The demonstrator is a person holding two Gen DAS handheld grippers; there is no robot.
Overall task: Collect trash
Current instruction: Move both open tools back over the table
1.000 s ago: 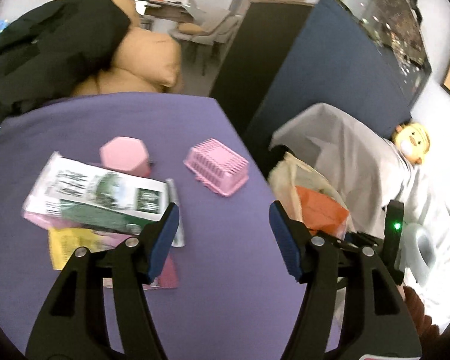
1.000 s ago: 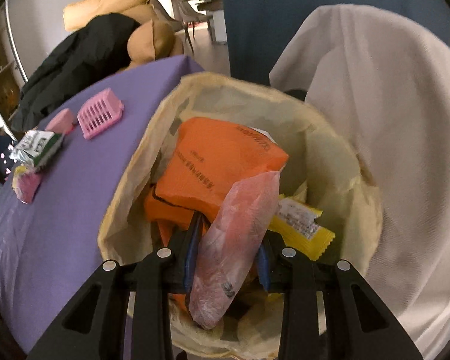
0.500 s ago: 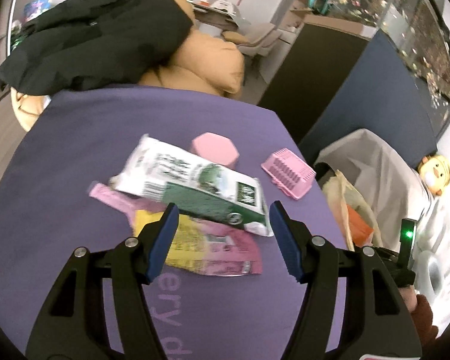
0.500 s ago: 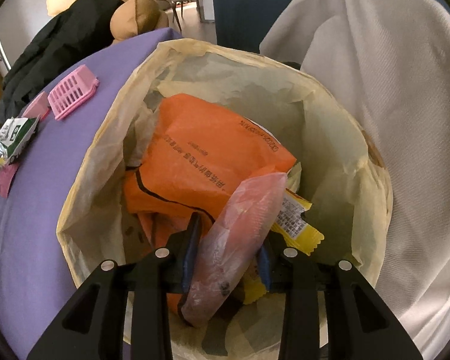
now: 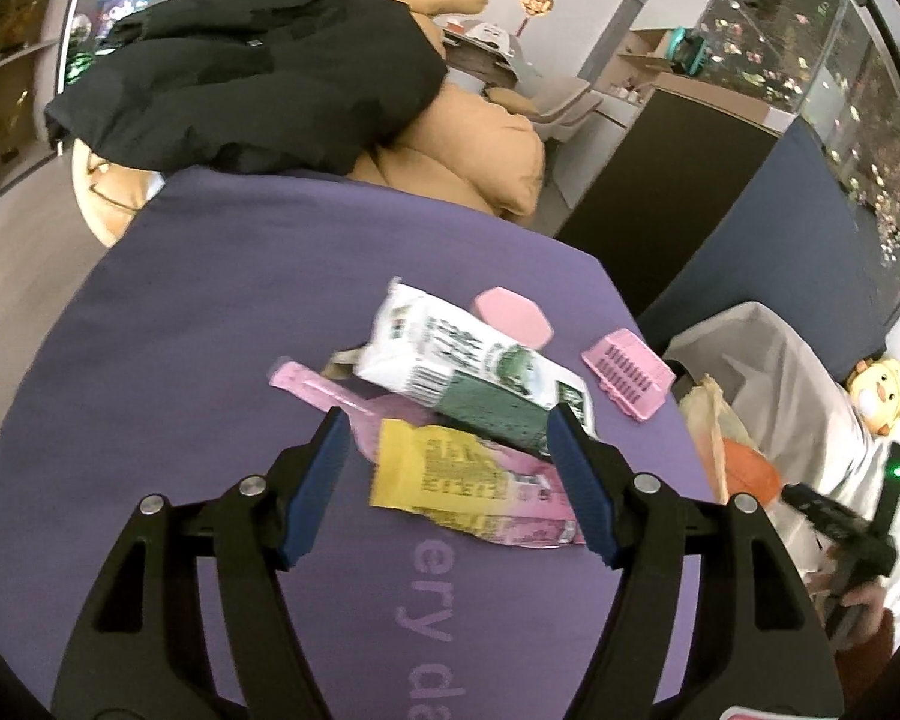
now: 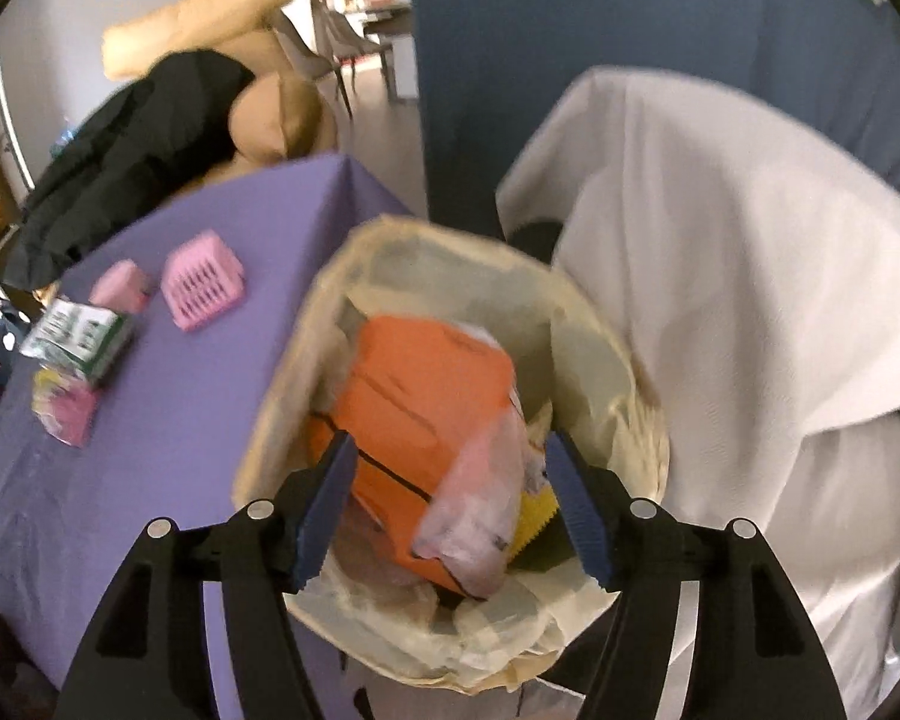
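On the purple table (image 5: 180,372) lies a heap of trash: a green-and-white carton (image 5: 474,372) on top of a yellow-and-pink wrapper (image 5: 468,480) and a pink wrapper (image 5: 324,390). My left gripper (image 5: 450,450) hovers just over the heap, its jaws opening, nothing pressed between the pads. In the right wrist view my right gripper (image 6: 450,492) hangs above the lined trash bin (image 6: 630,372), jaws opening. The clear pinkish bag (image 6: 480,492) lies loose in the bin on an orange packet (image 6: 420,402), free of the pads.
A pink hexagonal box (image 5: 516,315) and a pink slotted basket (image 5: 630,375) sit behind the heap. A black coat (image 5: 240,72) on tan cushions lies past the table's far edge. A white cloth (image 6: 720,270) drapes beside the bin. A hand holding the other gripper (image 5: 846,546) shows at right.
My right gripper's jaws spread and it rose; the clear pinkish bag dropped out of them into the bin. My left gripper swung left from the bare table over the heap of wrappers.
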